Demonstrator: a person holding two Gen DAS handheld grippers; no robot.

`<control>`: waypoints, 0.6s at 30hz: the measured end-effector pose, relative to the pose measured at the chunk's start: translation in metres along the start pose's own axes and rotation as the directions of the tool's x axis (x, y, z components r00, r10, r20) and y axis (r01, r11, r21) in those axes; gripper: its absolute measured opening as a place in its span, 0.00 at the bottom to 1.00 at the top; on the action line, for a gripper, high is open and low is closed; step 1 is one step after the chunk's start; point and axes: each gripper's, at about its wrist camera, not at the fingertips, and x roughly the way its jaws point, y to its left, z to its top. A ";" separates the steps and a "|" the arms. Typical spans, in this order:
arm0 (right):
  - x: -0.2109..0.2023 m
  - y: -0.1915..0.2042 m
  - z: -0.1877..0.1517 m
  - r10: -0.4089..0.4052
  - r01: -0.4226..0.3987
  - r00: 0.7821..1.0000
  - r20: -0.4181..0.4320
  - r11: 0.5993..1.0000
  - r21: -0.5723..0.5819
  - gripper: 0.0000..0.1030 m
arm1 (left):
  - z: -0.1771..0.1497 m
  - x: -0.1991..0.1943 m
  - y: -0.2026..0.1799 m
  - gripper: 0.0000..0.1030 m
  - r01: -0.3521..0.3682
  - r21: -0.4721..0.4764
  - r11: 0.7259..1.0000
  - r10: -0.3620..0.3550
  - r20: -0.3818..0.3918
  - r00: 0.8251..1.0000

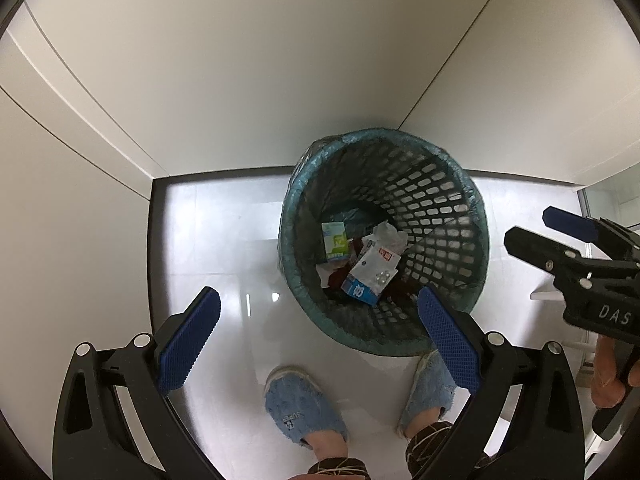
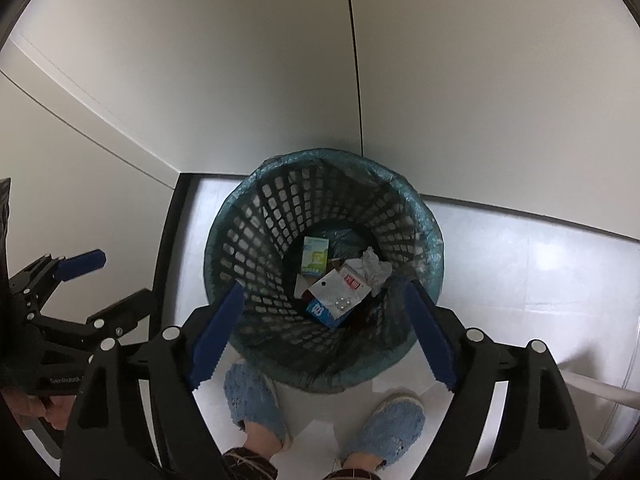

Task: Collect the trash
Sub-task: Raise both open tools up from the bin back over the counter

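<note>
a corner of a room closes in on three sides with plain, pale cream walls (image 1: 240,60), smooth and matte. a thin dark seam (image 2: 354,60) runs straight up one wall panel, and another wall panel on the left carries a faint slanting line. a dark baseboard (image 1: 158,240) edges the foot of the walls, turning the corner at the back. the floor (image 1: 224,240) is glossy white tile with faint joints, bright with soft reflections of overhead light and small glints. at the far right edge stands something pale like a glass or metal frame (image 1: 592,200), too warped to tell apart.
</note>
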 end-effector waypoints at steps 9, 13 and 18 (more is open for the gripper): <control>-0.068 0.007 0.007 -0.039 0.038 0.999 0.022 0.998 0.048 0.91 | 0.011 -0.063 -0.007 0.94 0.013 -0.020 1.000 -0.013 0.010 1.000; -0.111 0.016 0.018 -0.006 0.006 1.000 0.007 0.999 0.050 0.91 | 0.024 -0.114 -0.013 0.94 0.003 -0.015 1.000 -0.003 0.022 1.000; -0.180 0.030 0.040 -0.022 0.020 0.998 0.055 0.999 0.039 0.92 | 0.047 -0.188 -0.017 0.93 0.021 -0.042 0.999 -0.019 0.047 0.999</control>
